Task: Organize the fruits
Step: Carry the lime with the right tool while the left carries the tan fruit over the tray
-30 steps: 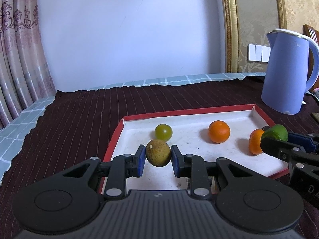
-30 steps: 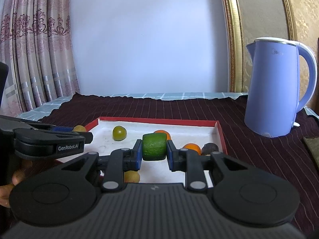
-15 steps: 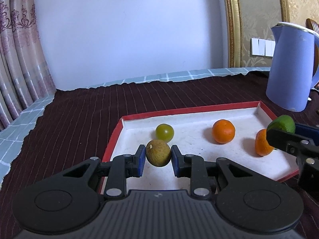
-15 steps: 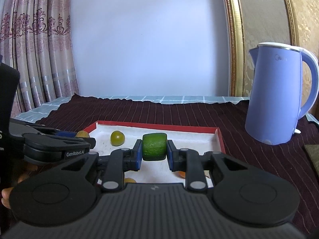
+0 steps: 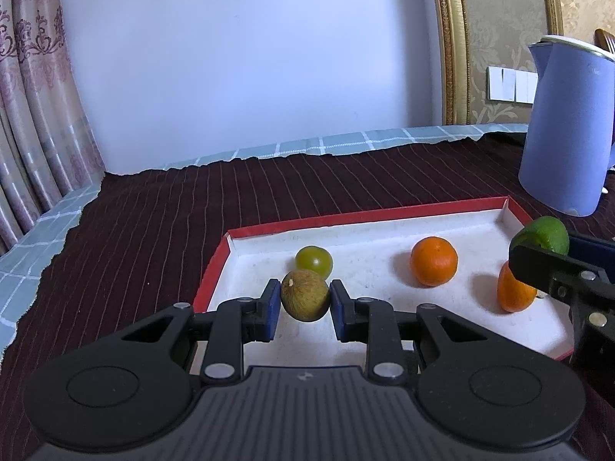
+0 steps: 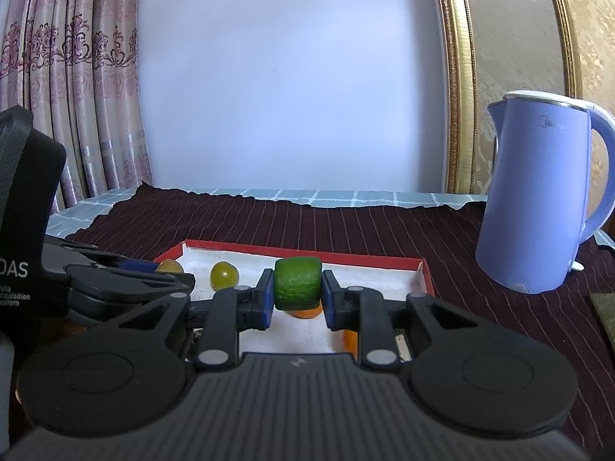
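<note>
Since a second ago the tray [image 5: 369, 217] has slid right in my left view and sits lower under my right gripper, where the orange fruit is now mostly hidden behind the lime; both grips are unchanged.

My left gripper [image 5: 305, 309] is clamped on a brown fruit [image 5: 305, 295] at lower centre of its frame — blue pads pressed on both flanks, the fruit held over the near left part of the white, red-rimmed tray. Just behind it, on the tray floor, lies a green fruit [image 5: 314, 261]. Right of centre an orange [image 5: 434, 261] rests on the tray, and a second orange [image 5: 513, 292] sits near the right edge, partly covered by a black finger of my other tool.

My right gripper [image 6: 297, 296] is closed on a lime [image 6: 297, 283] at centre of its frame, pads squeezing it flat on both sides, above the tray [image 6: 384, 260]. Below the lime a sliver of orange [image 6: 305, 313] peeks out; another bit of orange [image 6: 349, 340] shows by the right finger. The green fruit [image 6: 223, 275] lies left of the lime, and the brown fruit [image 6: 169, 267] shows at the left gripper's tip further left.

A blue kettle [image 6: 538, 199] stands on the dark striped cloth [image 5: 173, 223] at the right — off the tray, well apart from the fruit.
</note>
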A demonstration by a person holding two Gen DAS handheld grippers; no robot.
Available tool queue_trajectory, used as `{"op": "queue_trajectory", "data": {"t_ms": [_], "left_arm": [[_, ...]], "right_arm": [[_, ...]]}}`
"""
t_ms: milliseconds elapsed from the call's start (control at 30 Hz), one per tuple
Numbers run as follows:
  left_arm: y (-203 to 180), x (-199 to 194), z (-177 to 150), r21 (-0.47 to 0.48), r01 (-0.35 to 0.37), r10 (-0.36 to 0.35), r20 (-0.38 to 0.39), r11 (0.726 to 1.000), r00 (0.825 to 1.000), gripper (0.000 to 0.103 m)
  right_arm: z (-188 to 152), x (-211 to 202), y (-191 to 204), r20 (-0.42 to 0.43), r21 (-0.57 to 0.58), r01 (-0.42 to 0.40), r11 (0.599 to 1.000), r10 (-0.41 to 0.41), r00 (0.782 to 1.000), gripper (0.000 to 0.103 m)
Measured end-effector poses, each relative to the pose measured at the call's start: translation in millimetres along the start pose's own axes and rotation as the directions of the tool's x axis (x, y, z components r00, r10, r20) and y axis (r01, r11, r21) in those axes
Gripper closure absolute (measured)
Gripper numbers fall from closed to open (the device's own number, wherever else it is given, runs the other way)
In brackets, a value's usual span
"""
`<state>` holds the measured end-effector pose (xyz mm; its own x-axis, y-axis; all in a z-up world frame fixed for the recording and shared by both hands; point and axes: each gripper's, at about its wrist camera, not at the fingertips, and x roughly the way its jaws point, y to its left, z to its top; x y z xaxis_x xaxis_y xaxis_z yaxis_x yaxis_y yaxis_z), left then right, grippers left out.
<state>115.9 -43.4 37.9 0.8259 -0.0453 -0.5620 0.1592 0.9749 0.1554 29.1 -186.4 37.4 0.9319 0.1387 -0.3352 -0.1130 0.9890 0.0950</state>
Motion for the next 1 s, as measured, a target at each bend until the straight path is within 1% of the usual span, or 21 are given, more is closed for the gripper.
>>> {"op": "queue_trajectory", "data": {"t_ms": [633,833,1000], "left_arm": [[-9.7,26.9,21.9,0.021,-0.034,0.035,-0.024,0.999,0.999,0.076],[-12.4,34.6,23.9,0.023,-0.042,0.043,-0.038,0.999,0.998,0.076],[-13.9,38.4,24.9,0.018,-0.044,0.045,-0.033,0.999,0.998,0.076]], "right_arm": [[20.0,28.4,-16.7,0.000,0.014,0.040,0.999,-0.040,0.999,0.079],[20.8,39.6,-22.9,-0.009,0.034,0.048,0.998,-0.047,0.999,0.079],[20.1,46.2,-25.0,-0.008,0.040,0.053,0.998,-0.053,0.999,0.079]]}}
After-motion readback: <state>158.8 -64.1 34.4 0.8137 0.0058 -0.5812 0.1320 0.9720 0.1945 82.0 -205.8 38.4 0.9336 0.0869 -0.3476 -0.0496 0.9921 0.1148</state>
